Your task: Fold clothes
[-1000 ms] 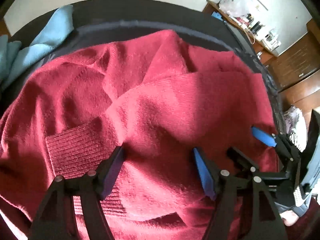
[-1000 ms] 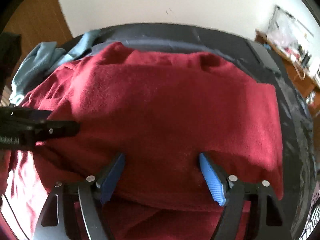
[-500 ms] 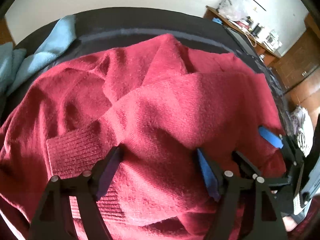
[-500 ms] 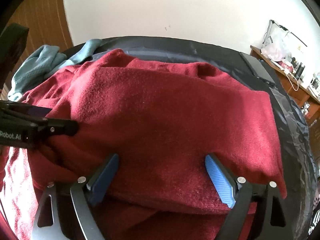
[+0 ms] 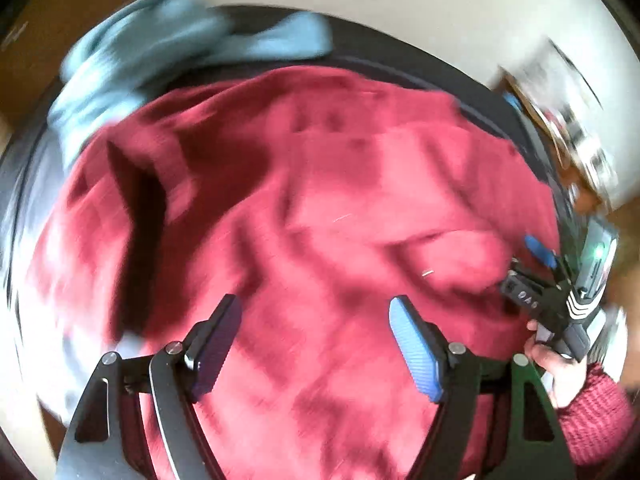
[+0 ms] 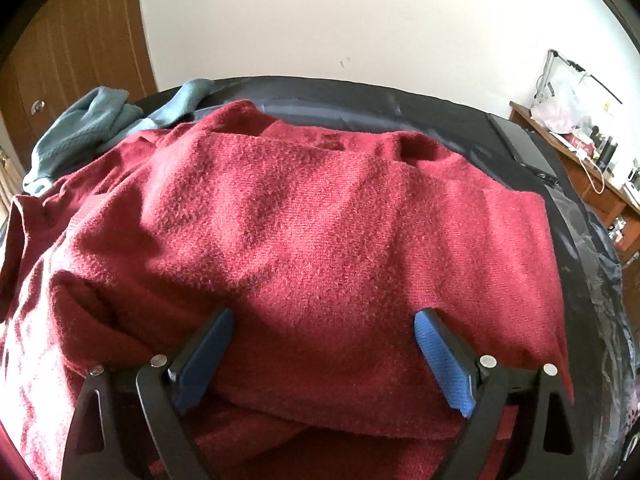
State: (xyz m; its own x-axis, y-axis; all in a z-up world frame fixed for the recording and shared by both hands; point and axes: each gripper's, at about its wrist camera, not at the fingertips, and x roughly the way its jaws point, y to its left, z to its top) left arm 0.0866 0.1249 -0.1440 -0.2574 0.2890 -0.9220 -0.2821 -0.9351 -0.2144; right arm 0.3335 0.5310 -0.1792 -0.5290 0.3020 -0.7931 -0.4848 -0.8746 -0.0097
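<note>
- Room: pale wall (image 6: 360,20) behind; brown wooden door (image 6: 72,52) at far left; cluttered wooden shelf (image 6: 592,160) with a plastic bag at far right.
- Surface (image 6: 440,108): dark, black-covered, its bare edge showing along the back and right side.
- Red sweater (image 6: 320,240): knitted, spread over most of the surface, folded over itself with a layered front edge nearest the right wrist camera.
- Blue-grey garment (image 6: 84,128): bunched at the back left corner, touching the sweater's far edge.
- Left tool (image 5: 316,344): fingers spread above the sweater, nothing gripped; view heavily blurred.
- Right tool (image 6: 324,356): jaws opening, sweater fabric lying between the blue pads (image 6: 444,364), not pinched.
- Person's hand (image 5: 560,364), red knit sleeve, holds the right tool's body.
</note>
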